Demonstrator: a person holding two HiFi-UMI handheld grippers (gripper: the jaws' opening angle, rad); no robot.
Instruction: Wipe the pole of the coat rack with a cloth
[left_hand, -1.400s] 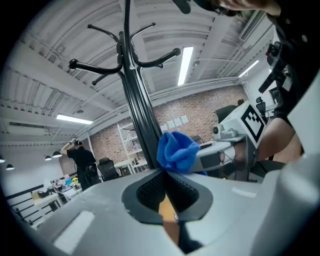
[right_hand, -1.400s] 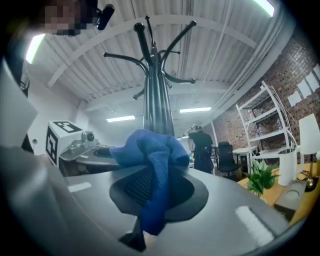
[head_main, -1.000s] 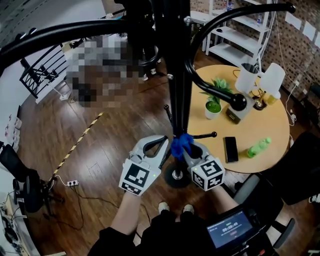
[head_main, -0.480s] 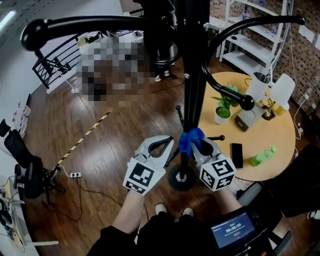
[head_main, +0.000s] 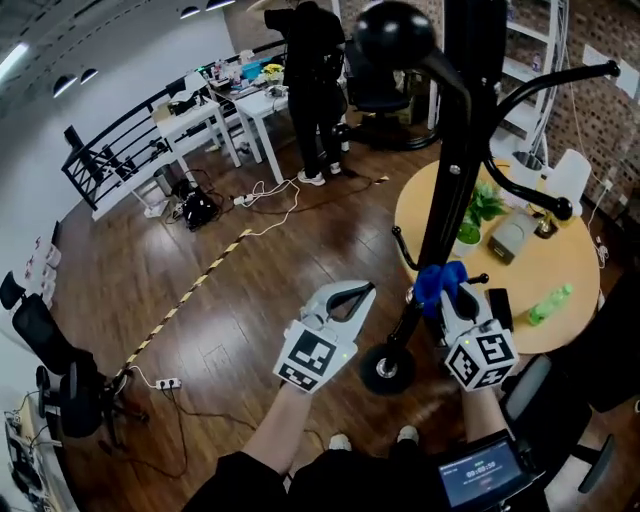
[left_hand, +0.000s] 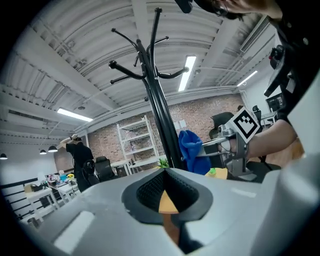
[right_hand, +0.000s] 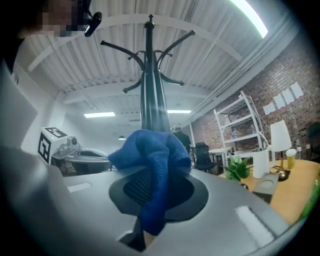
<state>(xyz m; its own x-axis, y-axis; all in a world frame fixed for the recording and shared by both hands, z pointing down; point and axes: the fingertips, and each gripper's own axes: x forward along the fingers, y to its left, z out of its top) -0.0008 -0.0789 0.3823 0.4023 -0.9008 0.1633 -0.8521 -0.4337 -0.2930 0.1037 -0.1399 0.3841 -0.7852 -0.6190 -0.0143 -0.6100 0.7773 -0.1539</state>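
Observation:
The black coat rack pole (head_main: 447, 200) rises from a round base (head_main: 387, 368) on the wooden floor. My right gripper (head_main: 447, 296) is shut on a blue cloth (head_main: 438, 282), which is pressed against the lower part of the pole. In the right gripper view the cloth (right_hand: 150, 160) bunches over the right gripper (right_hand: 152, 192) with the pole (right_hand: 152, 95) right behind it. My left gripper (head_main: 362, 292) is shut on nothing, a little left of the pole. From the left gripper (left_hand: 167, 192) I see the pole (left_hand: 162, 120) and the cloth (left_hand: 192, 150).
A round wooden table (head_main: 565, 270) stands right of the rack with a plant (head_main: 478, 215), a phone (head_main: 498, 308) and a green bottle (head_main: 549, 303). A person (head_main: 315, 80) stands at desks far back. A power strip (head_main: 165, 383) and cables lie on the floor at left.
The head view has swung, so rack and grippers now sit further right. The cloth stays against the lower pole. The left gripper stands a bit farther from the pole.

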